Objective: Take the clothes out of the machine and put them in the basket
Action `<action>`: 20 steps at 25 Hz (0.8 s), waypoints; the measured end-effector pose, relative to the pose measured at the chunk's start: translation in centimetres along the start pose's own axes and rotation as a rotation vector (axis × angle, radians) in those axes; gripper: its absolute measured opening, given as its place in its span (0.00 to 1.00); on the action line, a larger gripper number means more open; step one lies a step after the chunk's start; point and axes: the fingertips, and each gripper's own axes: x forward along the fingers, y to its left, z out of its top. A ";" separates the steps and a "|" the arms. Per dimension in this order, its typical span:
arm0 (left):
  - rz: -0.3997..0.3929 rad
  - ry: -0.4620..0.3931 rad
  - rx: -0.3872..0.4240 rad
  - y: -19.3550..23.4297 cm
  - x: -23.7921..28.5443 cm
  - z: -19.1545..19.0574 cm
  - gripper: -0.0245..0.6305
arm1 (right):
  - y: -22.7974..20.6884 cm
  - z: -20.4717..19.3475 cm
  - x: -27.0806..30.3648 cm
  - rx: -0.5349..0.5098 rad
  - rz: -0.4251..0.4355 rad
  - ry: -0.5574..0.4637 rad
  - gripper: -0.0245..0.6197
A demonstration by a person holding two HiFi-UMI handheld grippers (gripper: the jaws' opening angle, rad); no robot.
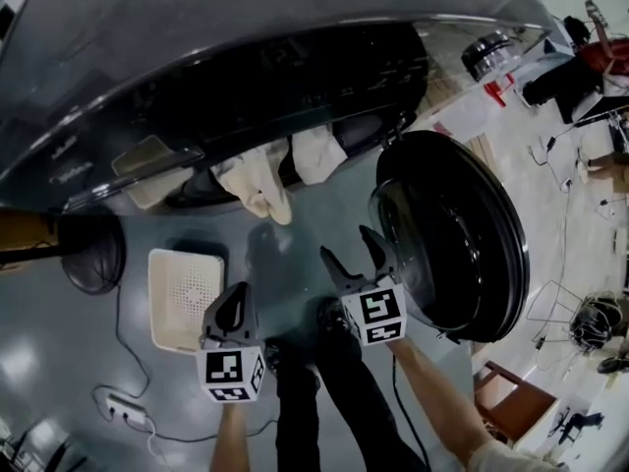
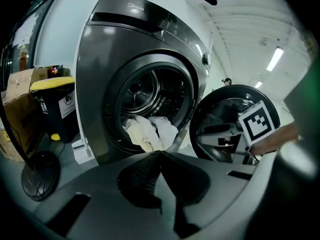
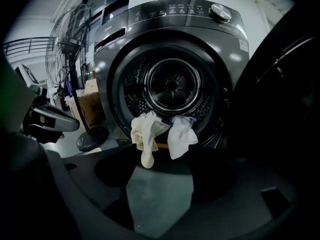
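- Glossy grey floor (image 1: 295, 226) under machine (image 3: 170, 15), door (image 1: 462, 234) swung wide.
- Head view alone: white basket (image 1: 185, 298) on floor, beside left gripper (image 1: 239, 295).
- Right gripper view alone: fan (image 3: 67, 49) cage.
- Clothes (image 3: 155, 129) draped over drum's lip.
- Left gripper closed, empty; right gripper (image 1: 346, 246) open, empty.

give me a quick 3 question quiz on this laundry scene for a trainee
1. True or false: the machine's door is shut.
2. How many cloths hang out of the drum?
3. Which tool has its jaws apart? A. left tool B. right tool
Key: 1 false, it stands open. 2 two. 3 B.
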 end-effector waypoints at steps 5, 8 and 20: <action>0.003 -0.017 0.005 0.0 0.8 0.3 0.07 | 0.2 1.6 4.8 -0.019 0.014 -0.045 0.60; 0.021 -0.030 -0.003 0.9 1.2 0.4 0.07 | -0.4 2.7 8.2 -0.037 0.004 -0.063 0.61; 0.054 -0.105 0.000 3.9 2.5 -0.7 0.07 | -6.1 3.6 17.8 -0.015 -0.113 -0.060 0.63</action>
